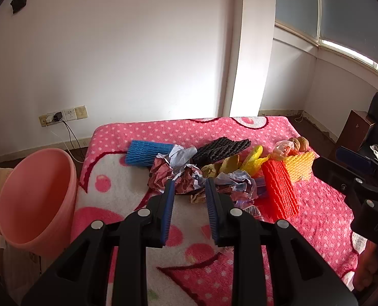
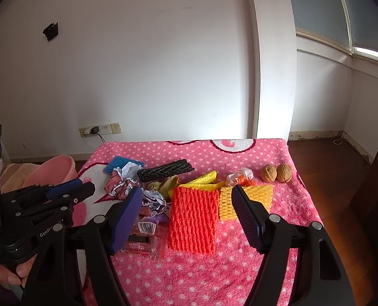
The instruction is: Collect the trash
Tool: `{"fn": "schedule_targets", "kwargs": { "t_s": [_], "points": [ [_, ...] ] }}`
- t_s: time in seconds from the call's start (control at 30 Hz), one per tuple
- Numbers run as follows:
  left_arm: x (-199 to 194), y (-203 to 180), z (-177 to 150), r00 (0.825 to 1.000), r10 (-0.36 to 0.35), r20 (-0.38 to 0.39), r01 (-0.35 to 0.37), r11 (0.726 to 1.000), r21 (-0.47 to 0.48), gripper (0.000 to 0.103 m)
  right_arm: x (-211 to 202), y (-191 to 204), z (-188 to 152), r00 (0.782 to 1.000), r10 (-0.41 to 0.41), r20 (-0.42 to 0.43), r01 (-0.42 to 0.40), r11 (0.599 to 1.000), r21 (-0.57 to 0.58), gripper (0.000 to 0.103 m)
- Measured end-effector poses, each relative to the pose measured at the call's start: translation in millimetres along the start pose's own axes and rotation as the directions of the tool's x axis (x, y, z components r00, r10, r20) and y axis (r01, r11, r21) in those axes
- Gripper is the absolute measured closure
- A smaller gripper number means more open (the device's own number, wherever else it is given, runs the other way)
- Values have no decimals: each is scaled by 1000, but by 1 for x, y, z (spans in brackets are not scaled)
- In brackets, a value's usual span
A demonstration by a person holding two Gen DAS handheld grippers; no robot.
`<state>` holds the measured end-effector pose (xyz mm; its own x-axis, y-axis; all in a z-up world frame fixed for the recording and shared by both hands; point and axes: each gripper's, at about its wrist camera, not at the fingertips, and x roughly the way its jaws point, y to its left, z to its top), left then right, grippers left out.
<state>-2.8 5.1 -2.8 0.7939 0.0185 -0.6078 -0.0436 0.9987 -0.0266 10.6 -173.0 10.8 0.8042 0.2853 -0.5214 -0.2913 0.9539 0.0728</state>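
A pile of trash lies on the pink spotted blanket (image 2: 214, 275): crumpled paper (image 1: 168, 176), a blue foam net (image 1: 148, 153), a black foam net (image 2: 166, 170), an orange foam net (image 2: 194, 219), a yellow foam net (image 2: 264, 195), a yellow bag (image 2: 204, 178) and a clear barcoded wrapper (image 2: 145, 229). My left gripper (image 1: 189, 182) hovers over the near edge of the crumpled paper, jaws partly apart with nothing between them. Wide open, my right gripper (image 2: 186, 191) hangs above the orange net. A pink bin (image 1: 36, 199) stands left of the table.
Two walnuts (image 2: 276, 173) and a small orange-white wrapper (image 2: 241, 176) lie at the back right. A wall socket with a plugged cable (image 1: 59, 117) is behind the bin. Dark furniture (image 1: 359, 127) stands at the right. A hand (image 2: 8, 275) holds the left gripper.
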Motion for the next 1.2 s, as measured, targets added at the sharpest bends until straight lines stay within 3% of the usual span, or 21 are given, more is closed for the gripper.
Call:
{"fn": "schedule_targets", "kwargs": {
  "t_s": [1.2],
  "points": [
    [2, 5, -3, 1000, 7, -6, -7, 1000, -14, 78, 4, -5, -4, 1000, 4, -23, -3, 1000, 30, 37]
  ]
}}
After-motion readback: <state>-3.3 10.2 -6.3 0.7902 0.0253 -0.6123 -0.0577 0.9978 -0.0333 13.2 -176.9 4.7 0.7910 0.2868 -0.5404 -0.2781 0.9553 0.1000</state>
